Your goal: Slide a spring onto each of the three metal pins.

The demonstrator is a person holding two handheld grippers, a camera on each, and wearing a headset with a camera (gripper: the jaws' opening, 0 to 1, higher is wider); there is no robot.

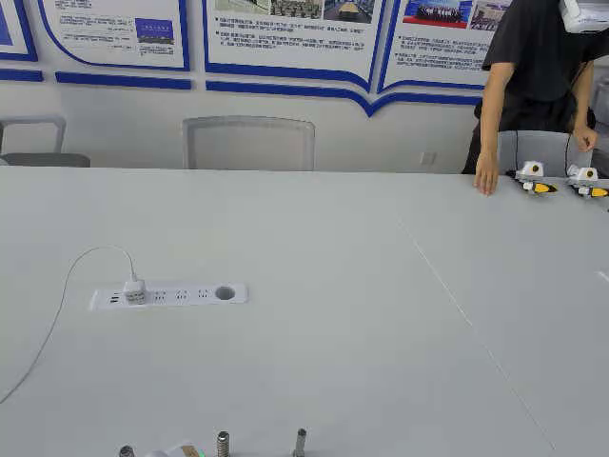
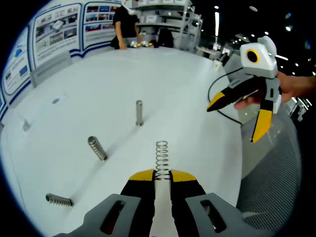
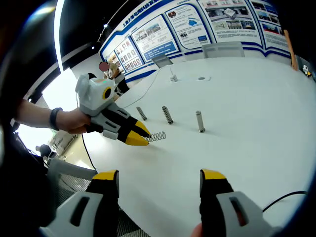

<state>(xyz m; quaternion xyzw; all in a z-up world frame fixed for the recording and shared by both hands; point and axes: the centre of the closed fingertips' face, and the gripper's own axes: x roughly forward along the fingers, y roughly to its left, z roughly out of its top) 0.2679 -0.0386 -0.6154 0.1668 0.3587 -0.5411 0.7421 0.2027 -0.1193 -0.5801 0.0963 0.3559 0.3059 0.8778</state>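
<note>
My left gripper clamps the spring by its near end, the bare pin standing ahead of it, my right gripper spread wide; so held, the spring may sag, catch the pin's top and buckle.

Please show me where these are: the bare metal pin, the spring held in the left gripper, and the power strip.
bare metal pin (image 2: 139,112): left gripper view, middle of its upright shaft.
spring (image 2: 161,156): left gripper view, coils just above the jaws.
power strip (image 1: 186,296): head view, middle of its white top.
</note>
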